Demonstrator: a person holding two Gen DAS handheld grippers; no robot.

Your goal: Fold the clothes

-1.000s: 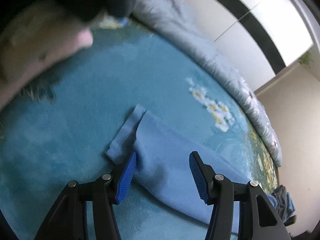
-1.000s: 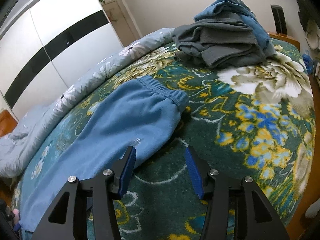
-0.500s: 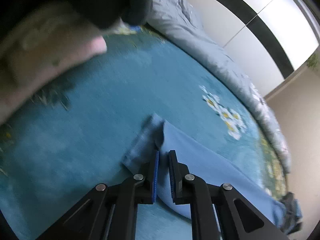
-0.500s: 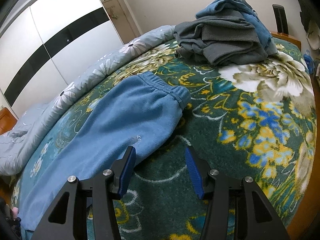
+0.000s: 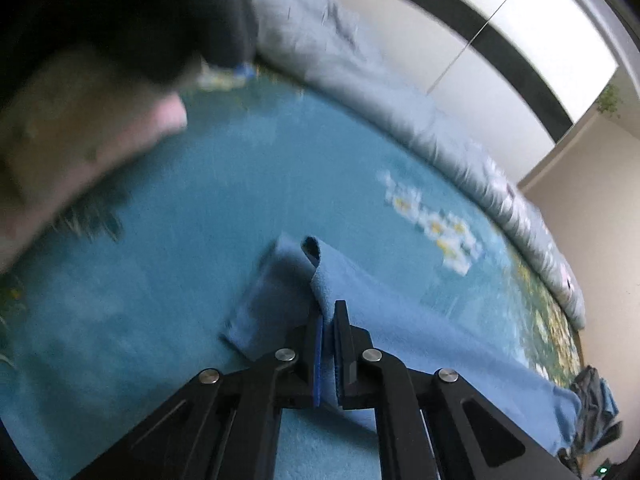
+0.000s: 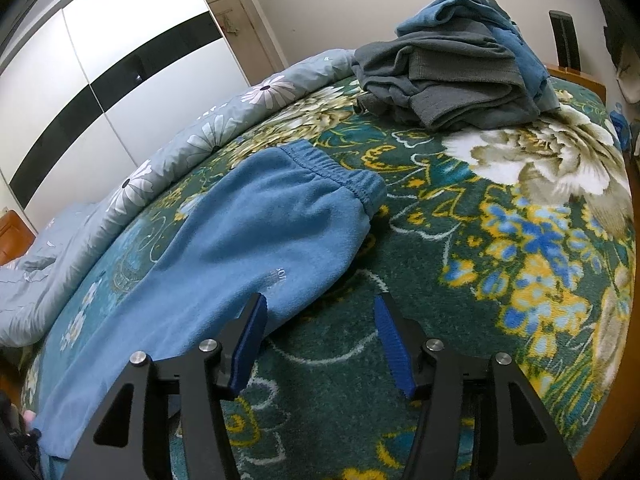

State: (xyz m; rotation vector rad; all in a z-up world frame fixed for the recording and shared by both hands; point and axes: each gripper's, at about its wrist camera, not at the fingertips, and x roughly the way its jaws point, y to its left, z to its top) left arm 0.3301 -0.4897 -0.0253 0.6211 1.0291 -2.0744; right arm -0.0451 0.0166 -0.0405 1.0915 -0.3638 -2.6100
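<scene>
Left gripper (image 5: 329, 344): clenched on the blue trousers' (image 6: 256, 240) cuff
Right gripper (image 6: 320, 340): released, beside their thigh
Count: one trousers, one clothes pile (image 6: 452, 76)

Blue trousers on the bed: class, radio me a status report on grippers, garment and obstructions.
Left gripper shut on blue trousers at the leg end. Right gripper open, beside the hip edge, empty. Trousers flat on bedspread. Clothes pile beyond the waistband.
</scene>
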